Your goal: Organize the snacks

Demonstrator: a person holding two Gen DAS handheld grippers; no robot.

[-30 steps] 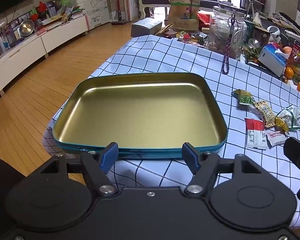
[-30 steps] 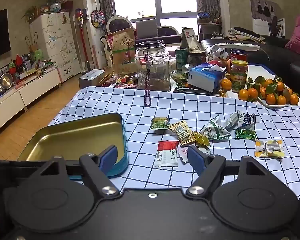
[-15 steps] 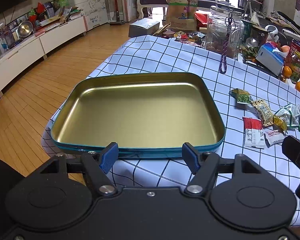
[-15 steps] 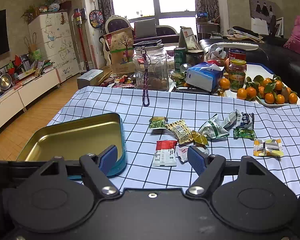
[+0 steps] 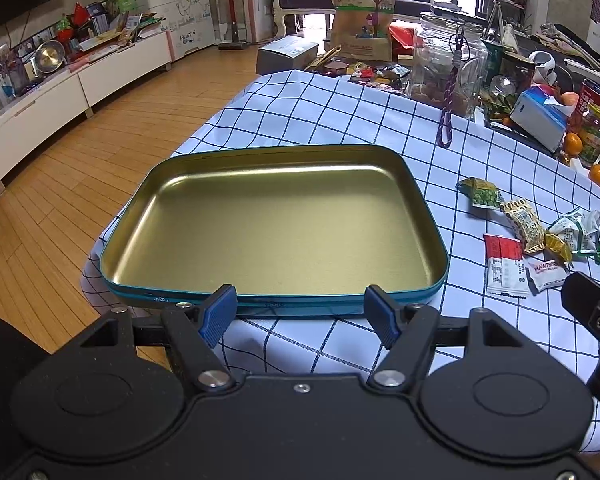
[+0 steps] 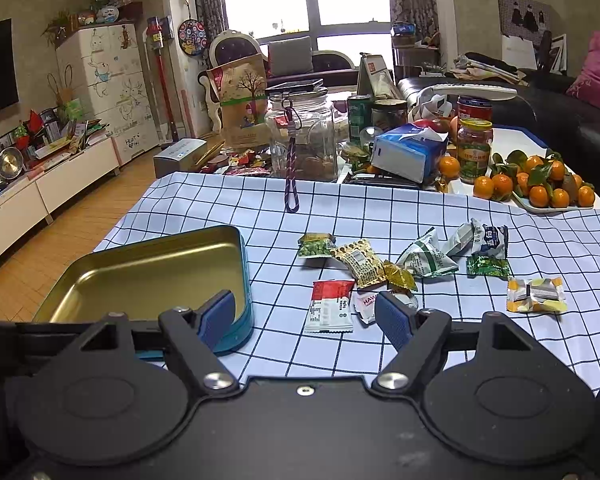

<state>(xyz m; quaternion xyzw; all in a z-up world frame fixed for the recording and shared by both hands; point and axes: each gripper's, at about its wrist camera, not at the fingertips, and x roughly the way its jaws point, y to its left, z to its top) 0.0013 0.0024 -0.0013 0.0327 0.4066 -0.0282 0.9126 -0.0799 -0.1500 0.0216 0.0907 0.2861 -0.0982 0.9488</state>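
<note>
Both the left gripper (image 5: 300, 312) and right gripper (image 6: 306, 316) gaped wide, holding nothing, near the teal-walled gold metal tin (image 5: 272, 300) (bare inside); crinkly snack packets (image 6: 428, 260) lay beside it.

1. One gold-lined tin tray (image 6: 148, 272), at the near left.
2. Nine snack packets on the checked cloth right of the tray: red-and-white (image 6: 331, 306), white hawthorn (image 6: 366, 306), tan peanut (image 6: 360, 262), green pea (image 6: 315, 245), gold candy (image 6: 400, 276), green-and-white (image 6: 426, 260), silver-white (image 6: 458, 239), dark blue (image 6: 492, 238), small green (image 6: 488, 266), plus one yellow-orange (image 6: 536, 294), making ten.
3. One glass jar (image 6: 304, 136), far centre.
4. One tissue box (image 6: 408, 152), far right.
</note>
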